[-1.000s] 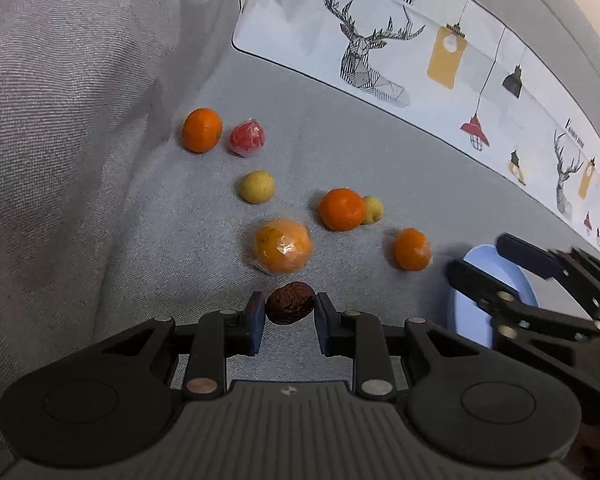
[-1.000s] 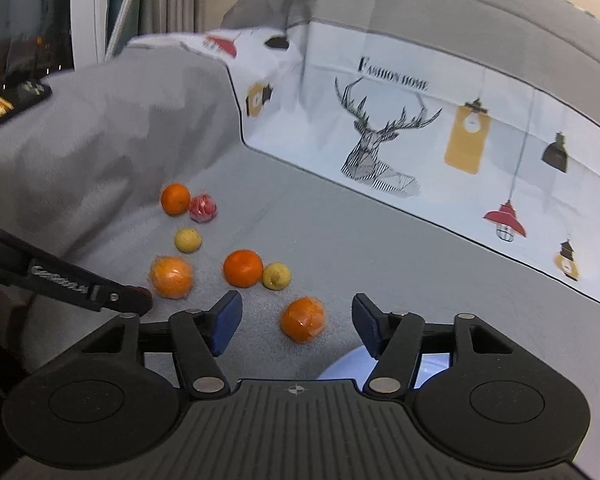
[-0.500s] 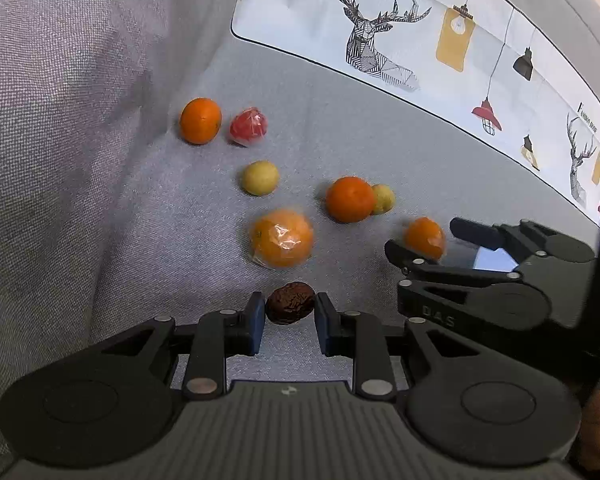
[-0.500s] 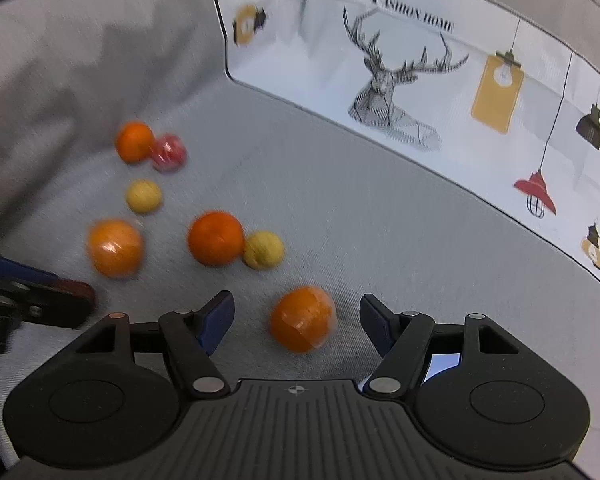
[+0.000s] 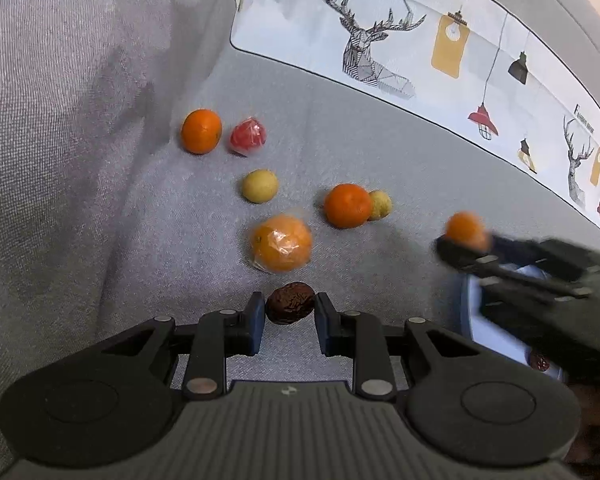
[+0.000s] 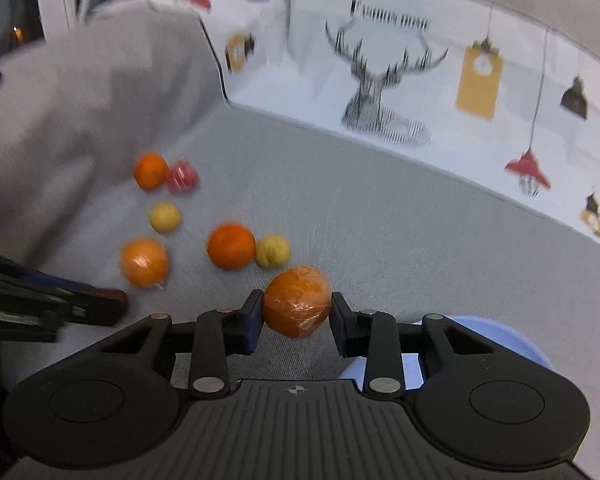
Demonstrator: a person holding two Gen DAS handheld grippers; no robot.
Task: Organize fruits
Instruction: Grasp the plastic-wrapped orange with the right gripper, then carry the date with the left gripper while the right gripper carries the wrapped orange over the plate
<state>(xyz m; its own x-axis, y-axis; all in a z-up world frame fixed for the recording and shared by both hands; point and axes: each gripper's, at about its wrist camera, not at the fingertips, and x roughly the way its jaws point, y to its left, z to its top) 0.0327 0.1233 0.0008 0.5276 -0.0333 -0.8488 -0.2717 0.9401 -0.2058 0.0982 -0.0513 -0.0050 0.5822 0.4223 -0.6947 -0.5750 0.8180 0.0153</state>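
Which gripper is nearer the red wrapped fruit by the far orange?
Left. The left gripper, shut on a brown date, sits nearer the red wrapped fruit; the right gripper, closing on a wrapped orange, is farther.

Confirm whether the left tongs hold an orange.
No, the left tongs grip a dark wrinkled fruit, not an orange.

The only words that can be read are "FASHION HOME", printed in black capital letters on the white printed cloth (image 5: 420, 40) at the back of the grey sofa, just above the drawing of a deer head. In the left wrist view they are sharp. The same cloth carries a second such line further right, beside another deer head, but there only the big first letter "F" can be made out. In the right wrist view the words are too blurred to read.
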